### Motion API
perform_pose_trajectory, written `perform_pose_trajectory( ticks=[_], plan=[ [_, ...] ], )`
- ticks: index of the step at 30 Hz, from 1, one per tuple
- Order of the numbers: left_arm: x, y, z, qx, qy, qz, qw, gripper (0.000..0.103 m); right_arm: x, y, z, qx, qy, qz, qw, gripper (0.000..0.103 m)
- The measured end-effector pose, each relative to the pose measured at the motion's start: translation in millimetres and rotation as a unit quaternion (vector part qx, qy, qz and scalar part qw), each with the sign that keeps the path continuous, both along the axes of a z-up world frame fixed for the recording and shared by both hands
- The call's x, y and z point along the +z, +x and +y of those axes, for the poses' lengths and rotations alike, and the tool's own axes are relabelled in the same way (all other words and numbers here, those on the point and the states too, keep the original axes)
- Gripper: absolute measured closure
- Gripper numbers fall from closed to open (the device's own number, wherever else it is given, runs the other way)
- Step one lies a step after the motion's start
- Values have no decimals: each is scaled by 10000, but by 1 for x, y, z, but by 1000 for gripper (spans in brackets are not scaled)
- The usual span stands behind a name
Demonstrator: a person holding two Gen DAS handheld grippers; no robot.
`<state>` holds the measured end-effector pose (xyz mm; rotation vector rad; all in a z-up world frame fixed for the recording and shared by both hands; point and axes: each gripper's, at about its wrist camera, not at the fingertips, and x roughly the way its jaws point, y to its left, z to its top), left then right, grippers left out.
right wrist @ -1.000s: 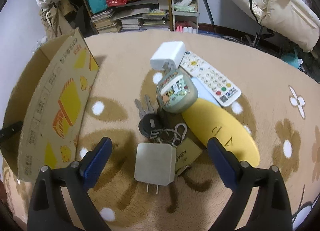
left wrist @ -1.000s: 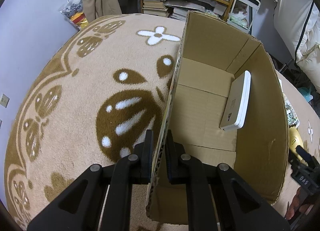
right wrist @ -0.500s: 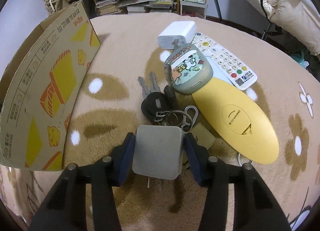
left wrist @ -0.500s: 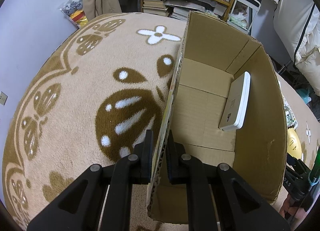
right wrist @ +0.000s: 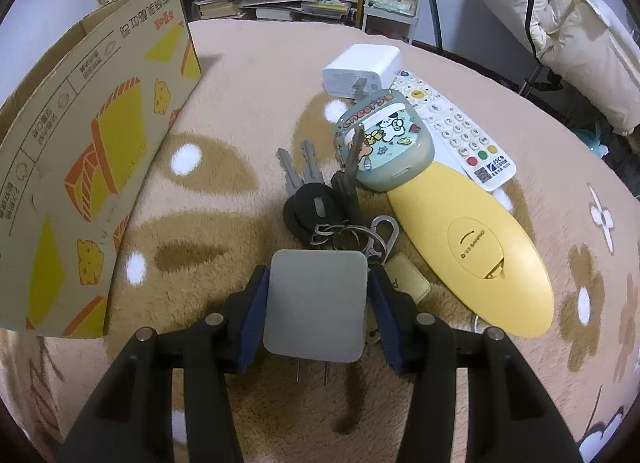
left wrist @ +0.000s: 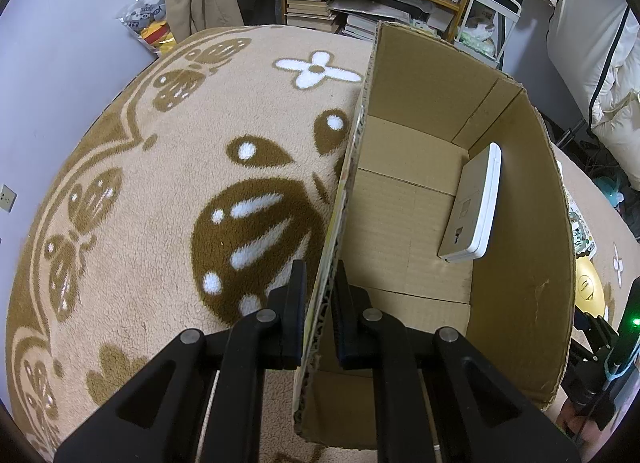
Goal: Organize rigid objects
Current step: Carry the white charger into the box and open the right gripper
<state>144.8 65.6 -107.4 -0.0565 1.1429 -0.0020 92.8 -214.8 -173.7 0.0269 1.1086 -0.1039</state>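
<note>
Sorting is barely begun: only a flat white device (left wrist: 474, 207) leans inside the cardboard box (left wrist: 516, 247), against its wall. The left gripper (left wrist: 318, 303) has its jaws clamped on the box's near wall, steadying it. The right gripper (right wrist: 316, 303) has its jaws pressed on the sides of a grey plug adapter (right wrist: 316, 305), prongs toward the camera, low over the blanket (right wrist: 248, 79). Left to go, by my reckoning: a key bunch (right wrist: 320, 203), a cartoon-printed case (right wrist: 384, 143), a yellow oval gadget (right wrist: 476, 255), a white remote (right wrist: 460, 131) and a white charger (right wrist: 362, 69).
</note>
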Motion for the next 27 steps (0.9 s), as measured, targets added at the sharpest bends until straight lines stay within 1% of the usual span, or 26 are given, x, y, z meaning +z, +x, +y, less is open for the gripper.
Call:
perform_pose_trajectory(
  ticks=[7,9,12,17,23,27],
  plan=[
    [-1,1,2,22,-76,25,10000,92,2,-6,4,24,-69,-83,9999,51],
    [-1,1,2,9,-63,27,10000,92,5,-7,4,-38,56,-114,9999,52],
    [-1,2,2,3,-54,25,10000,92,13,-8,7,12,160,-217,9996,54],
    [-1,2,2,10,-72,28,10000,92,27,-8,10,62,247,-414,9988,54],
    [-1,2,2,13,-72,33,10000,92,39,-7,2,-76,612,-561,9965,54],
    [-1,2,2,13,-79,39,10000,92,52,-3,1,-62,689,-692,9952,54]
  ],
)
